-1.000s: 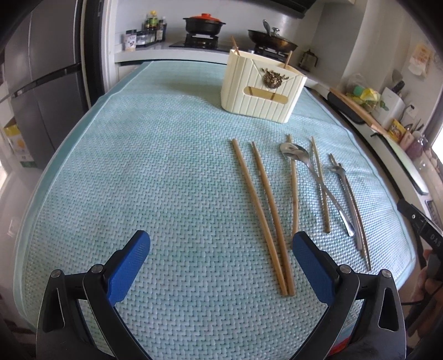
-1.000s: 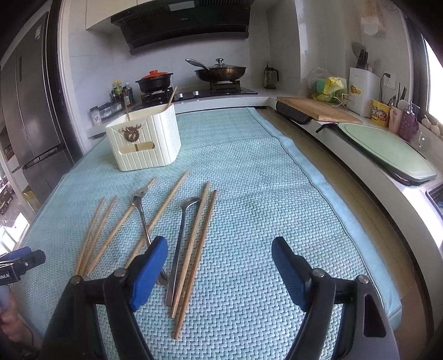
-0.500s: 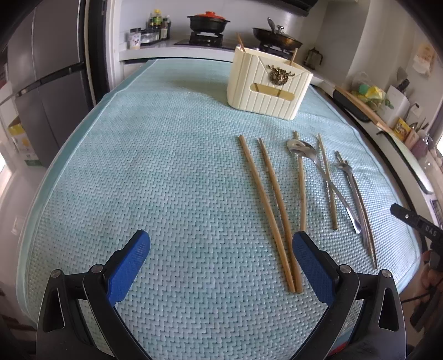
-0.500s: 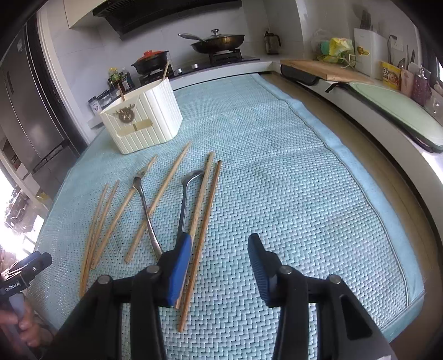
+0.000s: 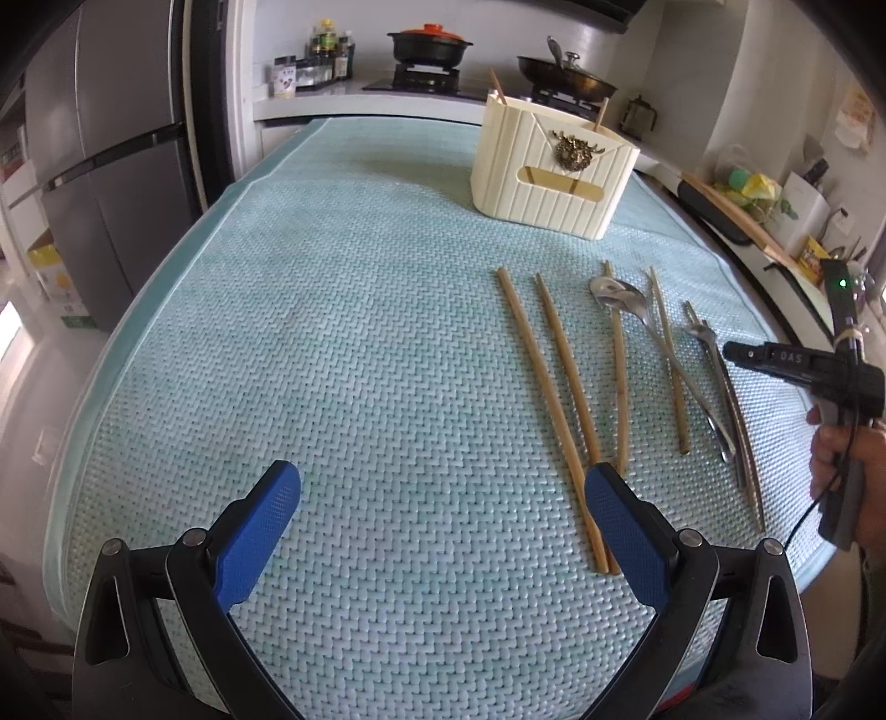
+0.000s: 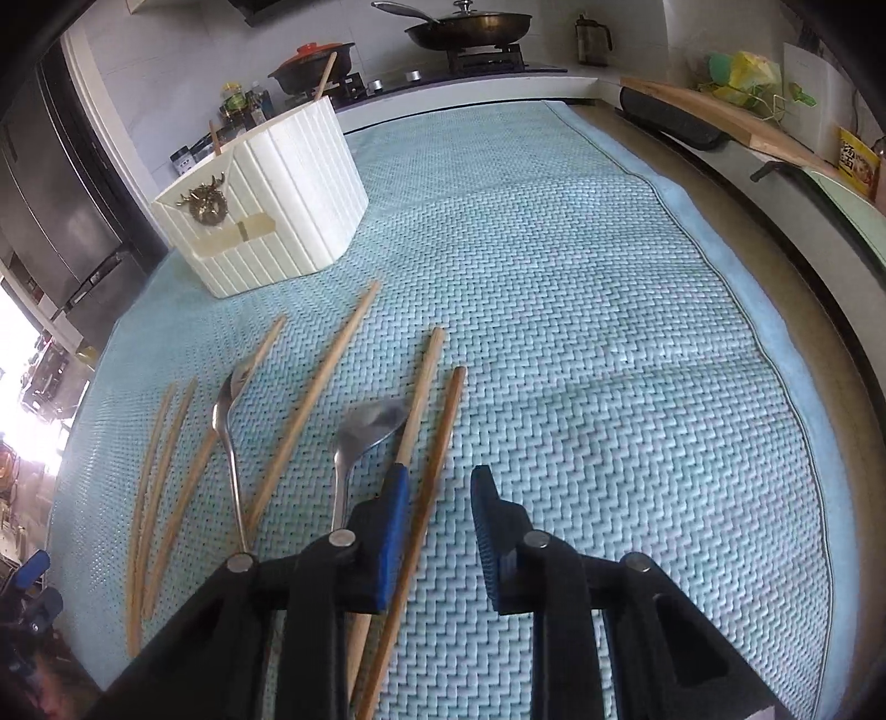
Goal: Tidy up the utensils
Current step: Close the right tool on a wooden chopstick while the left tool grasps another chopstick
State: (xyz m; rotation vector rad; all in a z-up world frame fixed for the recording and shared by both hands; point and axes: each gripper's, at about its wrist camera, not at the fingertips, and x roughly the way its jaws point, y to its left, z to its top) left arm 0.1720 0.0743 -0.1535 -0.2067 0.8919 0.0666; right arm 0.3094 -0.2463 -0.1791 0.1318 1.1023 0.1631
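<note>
Several wooden chopsticks (image 5: 545, 404) and two metal spoons (image 5: 659, 343) lie in a row on a pale teal mat (image 5: 332, 360). A cream ribbed utensil holder (image 5: 551, 171) stands at the far side with two chopsticks in it. It also shows in the right wrist view (image 6: 266, 210). My left gripper (image 5: 440, 526) is open and empty, low over the mat, left of the utensils. My right gripper (image 6: 440, 509) is partly open just above the mat. The rightmost chopstick (image 6: 437, 459) runs between its fingers, beside a spoon (image 6: 360, 437).
A stove with a black pot (image 5: 429, 41) and a pan (image 6: 465, 25) is behind the table. A fridge (image 5: 105, 160) stands at the left. A counter with a cutting board (image 6: 731, 122) and clutter runs along the right edge.
My right gripper has dropped toward the mat and narrowed from wide open to a small gap around the rightmost chopstick. My left gripper stays open and has drifted slightly.
</note>
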